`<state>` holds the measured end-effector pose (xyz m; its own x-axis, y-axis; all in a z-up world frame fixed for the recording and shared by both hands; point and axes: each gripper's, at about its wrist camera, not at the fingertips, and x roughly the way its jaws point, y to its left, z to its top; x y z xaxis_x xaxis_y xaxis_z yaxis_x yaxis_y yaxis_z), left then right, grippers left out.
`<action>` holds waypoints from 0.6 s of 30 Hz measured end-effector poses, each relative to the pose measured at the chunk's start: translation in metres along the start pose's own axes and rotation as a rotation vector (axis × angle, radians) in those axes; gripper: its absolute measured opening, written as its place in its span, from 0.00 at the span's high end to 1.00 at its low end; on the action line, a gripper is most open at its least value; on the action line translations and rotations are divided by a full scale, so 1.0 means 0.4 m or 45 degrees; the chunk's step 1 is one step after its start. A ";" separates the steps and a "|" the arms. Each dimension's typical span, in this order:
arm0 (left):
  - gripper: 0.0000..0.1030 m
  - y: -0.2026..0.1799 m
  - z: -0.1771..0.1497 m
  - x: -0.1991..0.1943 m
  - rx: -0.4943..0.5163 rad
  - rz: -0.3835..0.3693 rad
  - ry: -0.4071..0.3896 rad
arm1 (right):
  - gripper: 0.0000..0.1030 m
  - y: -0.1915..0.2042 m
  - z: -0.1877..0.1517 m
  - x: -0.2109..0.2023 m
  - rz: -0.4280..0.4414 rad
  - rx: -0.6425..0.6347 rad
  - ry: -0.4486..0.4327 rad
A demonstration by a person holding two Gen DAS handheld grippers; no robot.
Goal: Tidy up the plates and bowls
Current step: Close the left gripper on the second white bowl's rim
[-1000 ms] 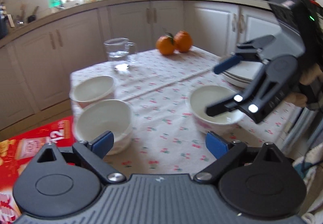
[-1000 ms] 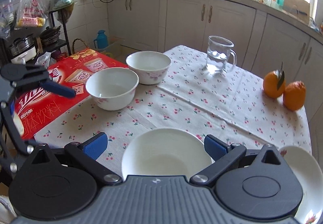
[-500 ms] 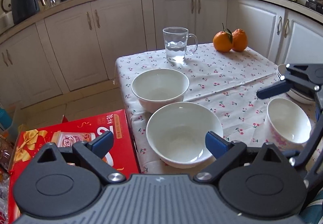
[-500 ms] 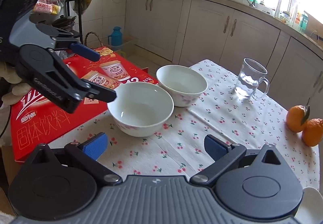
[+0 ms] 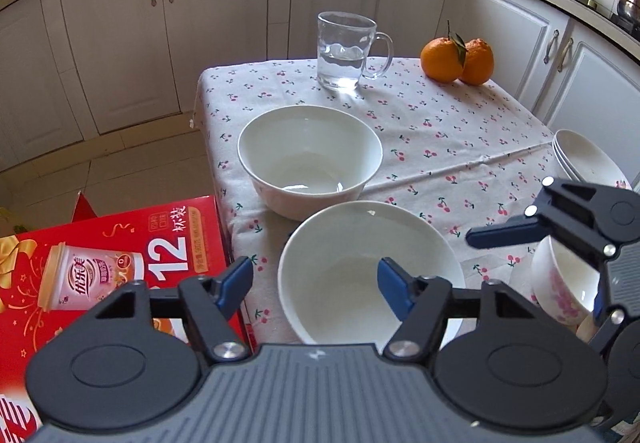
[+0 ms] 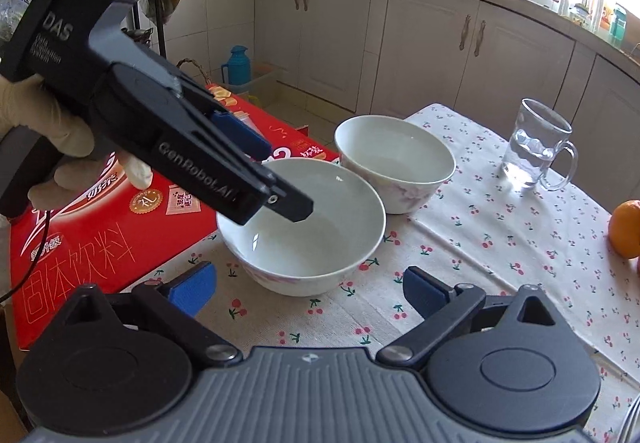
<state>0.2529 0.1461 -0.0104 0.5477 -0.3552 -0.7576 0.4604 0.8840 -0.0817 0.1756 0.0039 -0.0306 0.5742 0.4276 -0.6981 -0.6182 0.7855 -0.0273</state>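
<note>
Two white bowls stand on the cherry-print tablecloth. The near bowl sits at the table's front left; the far bowl is just behind it. My left gripper is open, one finger inside the near bowl and one outside its left rim; it also shows in the right wrist view. My right gripper is open and empty, hovering before the near bowl. A small pink-flowered bowl sits under the right gripper. A stack of white plates lies at the right edge.
A glass mug of water and two oranges stand at the back of the table. A red drink carton lies beside the table's left side. White kitchen cabinets surround the table.
My left gripper has swung from the table's middle to the near bowl and straddled its rim. My right gripper has turned left, away from the small bowl, toward the two bowls.
</note>
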 end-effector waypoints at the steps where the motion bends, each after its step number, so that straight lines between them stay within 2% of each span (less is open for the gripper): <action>1: 0.36 0.002 0.002 0.004 -0.008 -0.007 0.008 | 0.08 -0.002 0.000 0.005 0.007 0.006 0.005; 3: 0.41 0.008 0.004 0.013 -0.021 -0.022 0.029 | 0.17 -0.006 0.002 0.015 0.020 0.014 0.012; 6: 0.49 0.013 0.004 0.023 -0.022 -0.030 0.053 | 0.18 -0.010 0.003 0.024 0.031 0.012 0.017; 11: 0.50 0.015 0.007 0.025 -0.017 -0.051 0.065 | 0.22 -0.008 0.002 0.027 0.051 -0.006 0.009; 13: 0.55 0.014 0.008 0.027 -0.010 -0.057 0.074 | 0.23 -0.007 0.003 0.028 0.052 -0.016 0.004; 18: 0.58 0.016 0.011 0.031 -0.005 -0.067 0.084 | 0.25 -0.002 0.004 0.027 0.059 -0.029 0.004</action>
<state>0.2656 0.1462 -0.0175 0.4755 -0.3809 -0.7929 0.4846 0.8657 -0.1253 0.1832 0.0086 -0.0371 0.5431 0.4615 -0.7015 -0.6560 0.7546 -0.0114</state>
